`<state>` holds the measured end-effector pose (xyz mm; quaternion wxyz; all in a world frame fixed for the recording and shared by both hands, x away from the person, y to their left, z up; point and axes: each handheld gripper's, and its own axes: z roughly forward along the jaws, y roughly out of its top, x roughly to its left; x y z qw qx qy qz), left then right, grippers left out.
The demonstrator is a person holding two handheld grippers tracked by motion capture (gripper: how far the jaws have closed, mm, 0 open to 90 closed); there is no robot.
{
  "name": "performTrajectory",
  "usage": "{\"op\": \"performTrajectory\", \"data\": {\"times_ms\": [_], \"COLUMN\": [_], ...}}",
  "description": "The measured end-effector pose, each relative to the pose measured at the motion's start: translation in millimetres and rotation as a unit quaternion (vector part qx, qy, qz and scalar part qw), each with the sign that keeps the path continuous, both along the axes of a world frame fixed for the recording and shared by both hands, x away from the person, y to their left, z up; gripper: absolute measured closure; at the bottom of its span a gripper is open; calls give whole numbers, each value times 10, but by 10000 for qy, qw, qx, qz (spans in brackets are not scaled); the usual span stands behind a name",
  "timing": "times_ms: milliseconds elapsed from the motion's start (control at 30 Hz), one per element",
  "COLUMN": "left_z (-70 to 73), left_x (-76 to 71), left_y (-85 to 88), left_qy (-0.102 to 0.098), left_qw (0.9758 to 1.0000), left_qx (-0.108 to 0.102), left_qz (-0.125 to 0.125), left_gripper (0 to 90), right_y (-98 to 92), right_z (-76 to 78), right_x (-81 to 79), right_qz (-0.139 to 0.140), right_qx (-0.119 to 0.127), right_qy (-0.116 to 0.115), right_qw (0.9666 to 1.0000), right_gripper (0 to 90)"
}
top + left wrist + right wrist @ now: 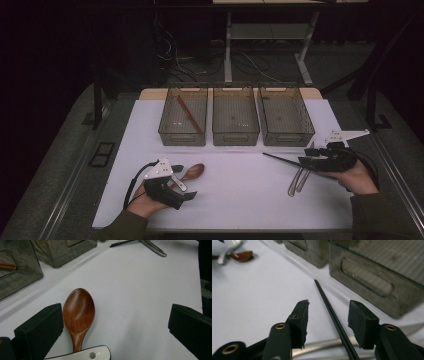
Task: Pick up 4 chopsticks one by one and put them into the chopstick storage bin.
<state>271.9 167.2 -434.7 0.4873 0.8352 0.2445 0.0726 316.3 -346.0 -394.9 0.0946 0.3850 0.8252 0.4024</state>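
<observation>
Nearest the camera, the left gripper point(187, 192) is rested on the table with its jaws spread wide around the wooden spoon point(78, 312), nothing yet being pinched. Farther right, the black chopstick point(332, 315) is straddled by the half-spread, untouching jaws of the right gripper point(328, 315), apparently lined up for pickup. Beyond, three bins point(236, 140) are set in a row, seemingly for sorting.
</observation>
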Motion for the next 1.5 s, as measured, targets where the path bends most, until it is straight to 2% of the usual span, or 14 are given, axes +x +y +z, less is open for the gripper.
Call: {"op": "performTrajectory", "data": {"times_ms": [100,267,433,533,633,900,1000,1200,1500], "left_z": [-1,-1,-2,-2,-4,-7,-10,-9,-5], "left_x": [0,0,1,1,1,0,0,1,-2], "left_y": [0,0,-2,-4,-6,-12,-15,-13,-12], "left_qy": [6,9,8,11,9,12,14,13,10], "left_qw": [10000,10000,10000,10000,10000,10000,10000,10000,10000], "left_qx": [0,-2,7,17,17,39,17,29,38], "left_qz": [10,16,-2,-6,-5,-16,2,-9,-27], "left_gripper": [0,0,0,0,0,0,0,0,0], "right_y": [-51,-129,-181,-185,-184,-227,-251,-255,-258], "right_z": [-44,-107,-170,-216,-256,-329,-369,-411,-416], "right_x": [-19,-59,-52,-21,12,111,145,153,121], "right_qz": [-15,-1,88,44,-24,-270,-327,-277,-175], "right_qx": [-145,-427,-519,-572,-739,-960,-1029,-1100,-1041], "right_qy": [113,134,202,247,307,310,380,469,545], "right_qw": [9998,9990,9984,9980,9968,9945,9934,9924,9929], "right_gripper": [565,662,739,813,888,893,893,893,893]}}
